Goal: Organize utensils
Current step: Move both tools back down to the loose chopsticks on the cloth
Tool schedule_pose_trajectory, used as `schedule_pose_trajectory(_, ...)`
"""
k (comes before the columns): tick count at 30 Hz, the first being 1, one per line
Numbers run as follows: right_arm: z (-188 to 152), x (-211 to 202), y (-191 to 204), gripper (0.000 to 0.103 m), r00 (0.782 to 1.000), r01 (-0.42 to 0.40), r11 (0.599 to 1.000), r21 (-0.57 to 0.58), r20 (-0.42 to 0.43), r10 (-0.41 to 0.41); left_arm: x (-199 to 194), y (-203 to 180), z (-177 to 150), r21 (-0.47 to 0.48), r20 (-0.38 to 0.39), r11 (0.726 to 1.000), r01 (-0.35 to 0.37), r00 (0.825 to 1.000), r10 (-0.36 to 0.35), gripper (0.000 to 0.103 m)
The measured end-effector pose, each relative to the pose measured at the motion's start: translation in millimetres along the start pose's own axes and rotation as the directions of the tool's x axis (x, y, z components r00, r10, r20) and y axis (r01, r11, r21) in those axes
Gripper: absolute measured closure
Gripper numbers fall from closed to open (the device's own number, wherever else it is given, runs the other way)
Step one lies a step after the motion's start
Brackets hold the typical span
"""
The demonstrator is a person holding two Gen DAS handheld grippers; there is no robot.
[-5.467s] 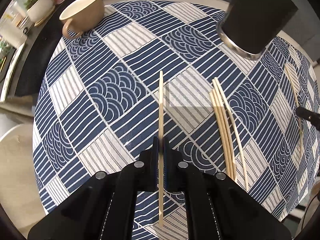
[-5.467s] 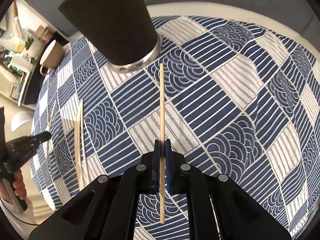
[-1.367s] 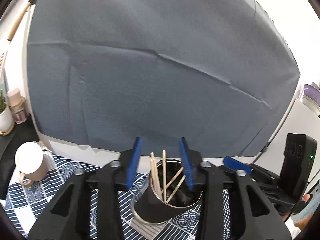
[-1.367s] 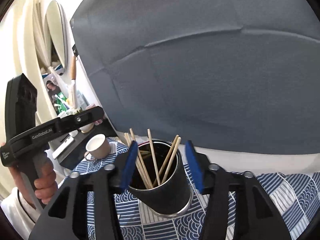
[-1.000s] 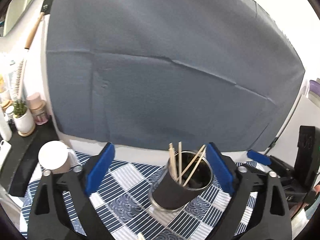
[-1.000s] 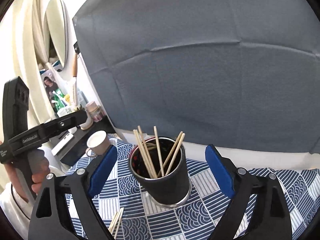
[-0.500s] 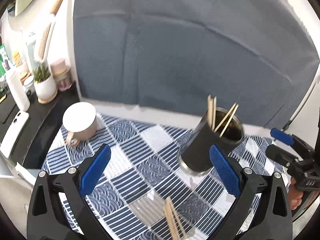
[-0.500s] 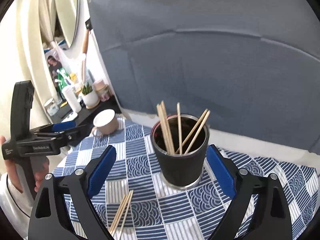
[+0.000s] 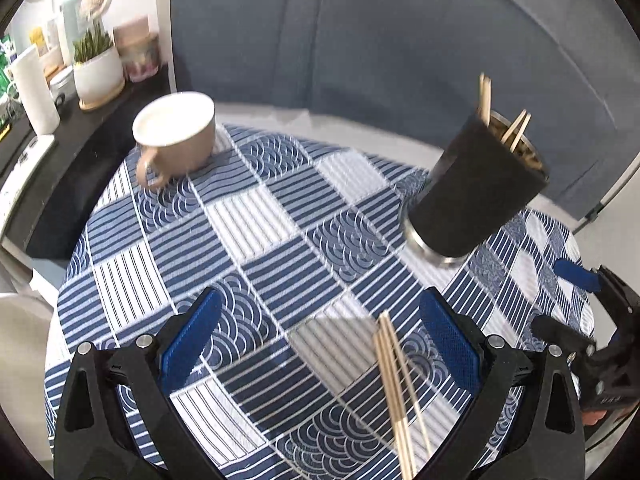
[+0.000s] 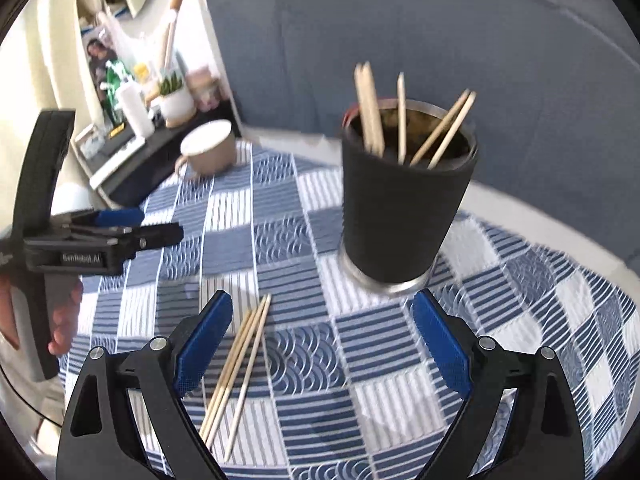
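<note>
A black cup (image 10: 404, 208) with a metal base stands on the blue patterned tablecloth and holds several wooden chopsticks (image 10: 370, 110). It shows at the right of the left wrist view (image 9: 472, 188). Three loose chopsticks (image 10: 236, 368) lie on the cloth, also in the left wrist view (image 9: 396, 384). My left gripper (image 9: 320, 340) is open and empty above the cloth. My right gripper (image 10: 320, 344) is open and empty, with the loose chopsticks just inside its left finger.
A beige mug (image 9: 176, 140) stands at the far left of the table (image 9: 256, 216). A dark shelf (image 9: 24, 148) with a plant pot, jars and bottles lies to the left. A grey-blue backdrop (image 9: 360, 40) hangs behind. The table edge curves close at the left.
Both grippers dropped their chopsticks into the cup, opened wide, pulled back and tilted down. The loose chopsticks on the cloth have come into view.
</note>
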State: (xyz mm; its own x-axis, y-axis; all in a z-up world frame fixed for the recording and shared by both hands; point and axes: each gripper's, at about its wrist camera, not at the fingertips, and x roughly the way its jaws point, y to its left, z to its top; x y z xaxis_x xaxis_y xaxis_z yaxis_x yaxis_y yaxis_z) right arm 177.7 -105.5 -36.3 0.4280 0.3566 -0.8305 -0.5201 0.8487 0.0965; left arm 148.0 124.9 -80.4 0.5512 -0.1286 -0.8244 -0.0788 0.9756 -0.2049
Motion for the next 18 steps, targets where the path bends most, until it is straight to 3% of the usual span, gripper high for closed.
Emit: schedule_pose_trajectory(18, -75.7, 61.8, 33.3, 0.016, 0.973, 0.049, 0.999, -0.023, -0.225, -0.053, 42.2, -8.8, -43.9, 0.123, -0.158, 0.992, 0.015, 0.987, 0.004, 0.006)
